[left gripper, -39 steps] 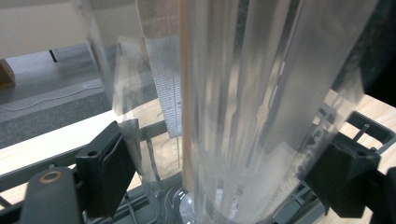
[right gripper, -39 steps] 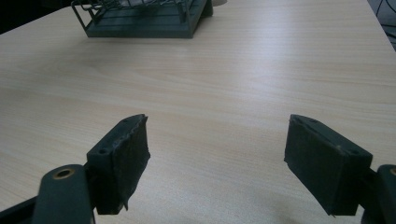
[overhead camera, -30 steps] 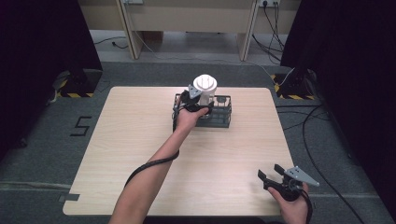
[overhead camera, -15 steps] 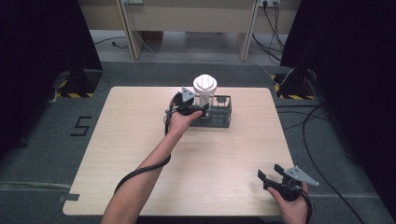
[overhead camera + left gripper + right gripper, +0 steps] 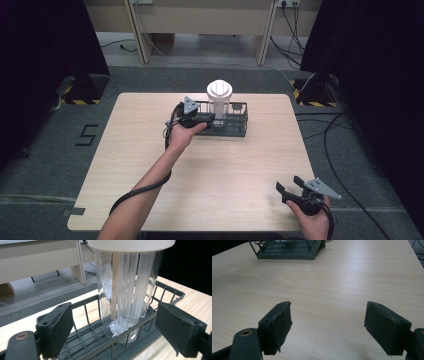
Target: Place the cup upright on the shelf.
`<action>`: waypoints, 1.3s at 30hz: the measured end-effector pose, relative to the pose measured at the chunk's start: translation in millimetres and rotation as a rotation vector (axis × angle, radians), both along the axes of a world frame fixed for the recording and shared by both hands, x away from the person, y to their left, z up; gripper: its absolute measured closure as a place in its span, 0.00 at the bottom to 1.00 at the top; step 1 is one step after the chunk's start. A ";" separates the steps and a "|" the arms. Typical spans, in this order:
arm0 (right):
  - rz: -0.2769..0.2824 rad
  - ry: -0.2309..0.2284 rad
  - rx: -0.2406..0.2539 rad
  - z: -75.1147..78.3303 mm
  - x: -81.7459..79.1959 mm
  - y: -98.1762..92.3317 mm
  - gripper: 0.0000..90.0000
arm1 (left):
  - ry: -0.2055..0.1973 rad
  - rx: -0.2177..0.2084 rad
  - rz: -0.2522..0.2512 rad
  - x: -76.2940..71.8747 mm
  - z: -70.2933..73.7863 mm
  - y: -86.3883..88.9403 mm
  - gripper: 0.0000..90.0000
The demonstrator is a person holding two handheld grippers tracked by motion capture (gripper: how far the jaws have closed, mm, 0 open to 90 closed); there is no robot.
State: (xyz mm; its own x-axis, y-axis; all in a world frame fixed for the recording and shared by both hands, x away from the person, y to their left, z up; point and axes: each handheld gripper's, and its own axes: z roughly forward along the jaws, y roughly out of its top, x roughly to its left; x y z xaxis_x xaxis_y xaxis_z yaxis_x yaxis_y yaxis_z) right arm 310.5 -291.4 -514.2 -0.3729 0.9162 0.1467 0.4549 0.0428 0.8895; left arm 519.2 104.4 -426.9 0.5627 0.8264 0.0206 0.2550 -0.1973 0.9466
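A tall clear container (image 5: pixel 219 107) with a white lid (image 5: pixel 219 90) stands upright in a dark wire rack (image 5: pixel 239 125) at the back middle of the table. In the left gripper view the container (image 5: pixel 127 297) holds a wooden stick (image 5: pixel 114 287) and several pale straws. My left gripper (image 5: pixel 204 119) is at the rack's left front. It is open (image 5: pixel 113 330), its pads (image 5: pixel 58 332) spread wide on either side of the rack's near wall (image 5: pixel 100 345), apart from the container. My right gripper (image 5: pixel 289 184) rests low at the table's front right, open (image 5: pixel 328 326) over bare wood.
The wooden table (image 5: pixel 225 180) has wide bare room between the rack and its front edge. The rack (image 5: pixel 287 250) lies far ahead in the right gripper view. Cables and desk legs (image 5: pixel 142 35) are on the floor behind the table.
My left hand and gripper have shifted to the left along the rack's front, away from the container. The right gripper has stayed in place.
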 end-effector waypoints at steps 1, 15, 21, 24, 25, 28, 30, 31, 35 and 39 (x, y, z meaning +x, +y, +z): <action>-0.001 0.001 0.001 0.0 0.0 0.0 0.25 | 0.001 0.000 -0.003 -1.6 0.0 1.6 0.16; -0.002 -0.001 0.000 -0.1 -0.1 0.1 0.25 | -0.020 0.002 -0.015 -27.5 2.8 26.2 0.16; -0.003 -0.001 0.000 0.0 -0.1 0.1 0.25 | -0.022 0.003 -0.011 -39.4 2.0 39.2 0.16; -0.004 -0.002 -0.002 0.0 -0.2 0.2 0.25 | -0.022 0.006 -0.007 -45.6 1.0 46.9 0.16; -0.004 -0.002 -0.002 0.0 -0.3 0.3 0.25 | -0.023 0.006 -0.006 -47.8 0.5 49.3 0.16; -0.004 -0.001 -0.001 0.0 -0.3 0.3 0.25 | -0.024 0.007 -0.002 -54.8 -0.7 56.7 0.16; -0.004 0.002 0.000 0.0 -0.3 0.5 0.25 | -0.024 0.004 -0.001 -59.7 -1.6 61.6 0.16; -0.004 0.001 -0.001 0.0 -0.3 0.5 0.25 | -0.024 0.004 0.000 -62.2 -2.1 64.0 0.16; -0.005 0.001 -0.001 0.0 -0.6 0.7 0.25 | -0.026 0.001 0.004 -72.9 -4.7 73.7 0.16; -0.005 0.005 -0.002 0.0 -0.2 0.9 0.25 | -0.035 -0.006 0.013 -83.9 -6.9 84.7 0.16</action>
State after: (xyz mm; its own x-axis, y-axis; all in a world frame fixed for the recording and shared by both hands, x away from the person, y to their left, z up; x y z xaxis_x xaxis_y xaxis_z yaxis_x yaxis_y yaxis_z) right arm 310.3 -290.5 -514.2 -0.3675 0.9184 0.1468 0.4596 0.0422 0.8871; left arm 435.2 189.1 -433.8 0.5508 0.8339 0.0348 0.2243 -0.1881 0.9562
